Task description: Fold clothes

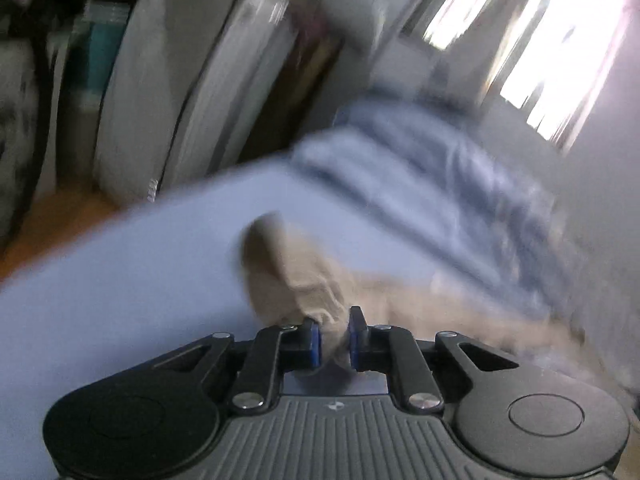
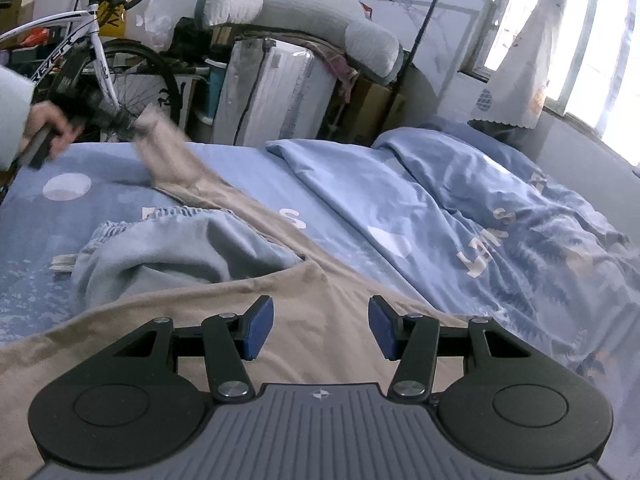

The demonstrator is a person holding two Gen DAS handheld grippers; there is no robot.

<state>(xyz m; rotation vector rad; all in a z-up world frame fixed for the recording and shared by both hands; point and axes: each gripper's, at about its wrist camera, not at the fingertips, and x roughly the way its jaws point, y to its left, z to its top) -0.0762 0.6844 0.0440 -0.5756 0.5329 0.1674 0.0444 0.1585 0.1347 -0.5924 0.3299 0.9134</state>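
Presently listed: left hand-held gripper (image 1: pixel 334 336), blue pads clamped on a bunched fold of the tan garment (image 2: pixel 256 216), soft matte knit, lifted off the bed (image 2: pixel 248 160). Right hand-held gripper (image 2: pixel 321 328), jaws spread wide, gripping nothing, above the garment's broad flat end. Grey-blue fleece garment (image 2: pixel 168 248), crumpled, lying partly on the tan cloth. Blue printed duvet (image 2: pixel 480 216), rumpled, alongside.

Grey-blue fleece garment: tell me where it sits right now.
In the right wrist view the grey-blue fleece garment lies crumpled left of centre on the bed sheet, bordered by the tan garment, ahead and left of the open right gripper.
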